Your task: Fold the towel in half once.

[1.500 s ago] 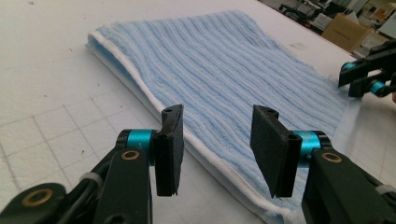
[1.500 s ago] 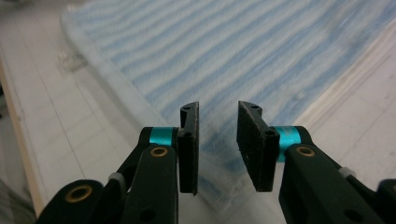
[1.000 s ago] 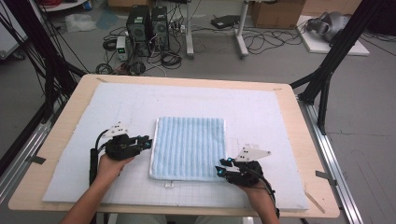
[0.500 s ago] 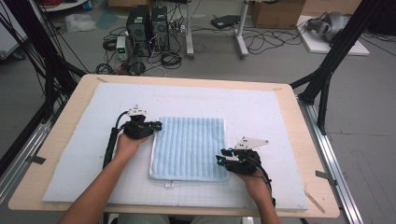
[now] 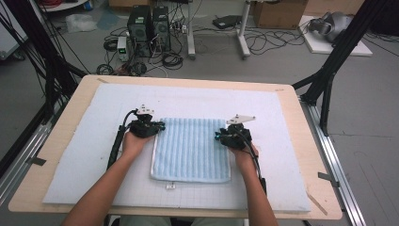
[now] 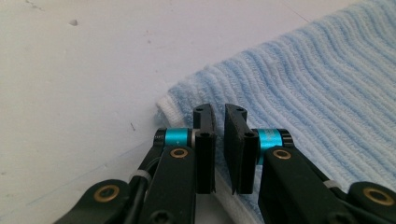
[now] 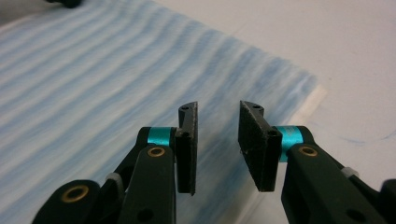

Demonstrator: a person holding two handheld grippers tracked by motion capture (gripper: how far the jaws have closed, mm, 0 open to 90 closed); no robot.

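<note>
Table (image 5: 301, 117) with a white mat (image 5: 94, 155) over most of its top. Blue striped towel (image 5: 190, 150) lies flat at mat centre, white hem on its edges, small tag at the near edge. Left tool (image 5: 162, 126) at the towel's far-left corner; in the left gripper view its jaws stand narrow, a slim gap, right over the corner hem, nothing pinched. Right tool (image 5: 217, 136) at the towel's far-right edge; right gripper view shows jaws moderately apart above the cloth, empty.
</note>
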